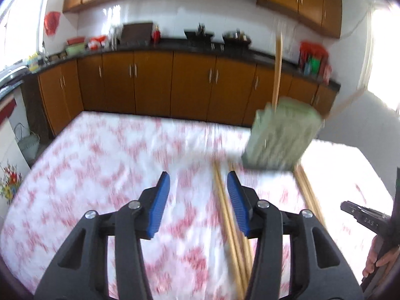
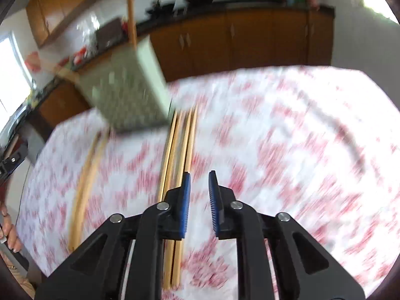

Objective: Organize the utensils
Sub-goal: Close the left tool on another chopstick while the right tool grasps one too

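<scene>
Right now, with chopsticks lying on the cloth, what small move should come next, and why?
Probably lower the right tongs a little leftward onto the chopstick bundle and close. Both tongs are open and hold nothing, and that bundle lies just left of the right tongs, loose on the tablecloth. The green holder already has one chopstick standing in it.

The tablecloth [image 1: 100, 155] is white with a blurred red floral pattern. On it stands a pale green perforated utensil holder [image 1: 282, 137], beside tan wooden chopsticks [image 2: 180, 150]. Gripper pads [image 1: 160, 200] are blue on black.
</scene>
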